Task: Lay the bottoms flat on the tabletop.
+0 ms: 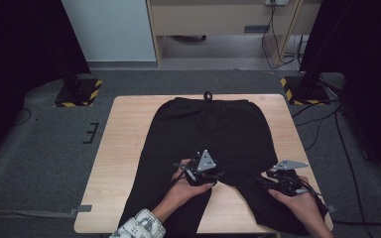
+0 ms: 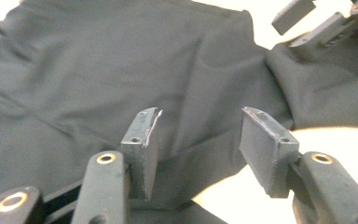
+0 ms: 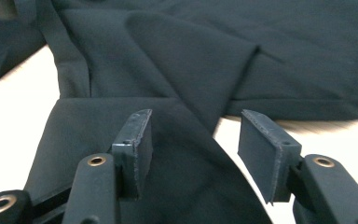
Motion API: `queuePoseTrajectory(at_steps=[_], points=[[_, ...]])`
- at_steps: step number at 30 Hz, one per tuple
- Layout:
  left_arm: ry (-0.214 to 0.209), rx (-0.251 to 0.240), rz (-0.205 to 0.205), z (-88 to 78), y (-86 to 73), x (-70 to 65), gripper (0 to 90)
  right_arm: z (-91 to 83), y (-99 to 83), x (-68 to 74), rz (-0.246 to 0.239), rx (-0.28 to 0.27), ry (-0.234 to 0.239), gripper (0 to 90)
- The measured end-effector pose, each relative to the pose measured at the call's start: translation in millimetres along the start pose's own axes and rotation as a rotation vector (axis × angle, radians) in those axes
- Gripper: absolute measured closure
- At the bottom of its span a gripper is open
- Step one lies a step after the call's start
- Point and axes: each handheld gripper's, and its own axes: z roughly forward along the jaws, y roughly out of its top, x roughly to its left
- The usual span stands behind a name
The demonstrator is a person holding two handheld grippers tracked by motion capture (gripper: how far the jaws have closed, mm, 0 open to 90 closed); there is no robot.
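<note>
Black trousers (image 1: pixel 206 134) spread flat on wooden table (image 1: pixel 124 148), waistband at far edge, legs toward person. Left gripper (image 1: pixel 194 174) low near crotch, jaws parted, nothing pinched; cloth lies beneath pads (image 2: pixel 142 144). Right gripper (image 1: pixel 278 184) over right trouser leg (image 1: pixel 273 208), jaws likewise apart, empty. Judged step: between grips, arranging trousers for folding. Next move likely needs each gripper to settle on cloth edge and close firmly.
</note>
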Motion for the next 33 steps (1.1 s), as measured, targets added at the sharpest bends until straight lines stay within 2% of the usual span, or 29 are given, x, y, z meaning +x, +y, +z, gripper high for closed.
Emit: queuePoseTrajectory(at_steps=[4,5,7,9,12,15,19,20,25,29,33], points=[[-0.01,0.075,0.014,11.6,-7.1,-5.5,41.8,6.5,-0.5,4.4,-0.011,0.019,-0.008,46.1],[-0.006,0.093,0.021,13.8,-8.3,-5.4,40.9,7.6,-0.7,5.2,-0.012,0.02,-0.005,48.7],[0.005,0.119,0.009,17.6,-10.6,-4.6,41.6,10.1,-2.9,7.4,-0.034,0.035,-0.008,55.0],[0.013,0.134,-0.022,19.7,-12.4,-3.1,49.1,10.8,-5.5,10.8,-0.05,0.038,-0.022,59.6],[0.022,0.165,0.007,19.2,-12.9,-3.3,67.4,8.5,-7.3,12.9,-0.056,0.042,-0.016,70.4],[0.018,0.169,0.016,18.7,-10.9,-2.3,87.3,4.9,-10.1,14.0,-0.041,0.041,-0.013,81.4],[0.023,0.147,0.005,17.7,-6.7,2.5,88.4,0.5,-12.6,14.5,-0.035,0.044,-0.018,83.1],[0.028,0.126,-0.019,16.3,-5.4,5.5,88.5,-1.1,-13.3,14.5,-0.032,0.047,-0.018,83.1],[0.076,0.072,-0.076,10.8,-1.6,21.0,88.5,-17.4,-20.7,11.6,-0.016,0.052,-0.026,85.5],[0.092,0.03,-0.156,6.1,-0.8,37.5,88.6,-33.4,-30.7,4.4,0.016,0.046,-0.052,87.0],[0.114,0.013,-0.192,3.4,-2.2,48.9,88.6,-52.7,-42.9,-5.4,0.054,0.048,-0.078,87.7]])
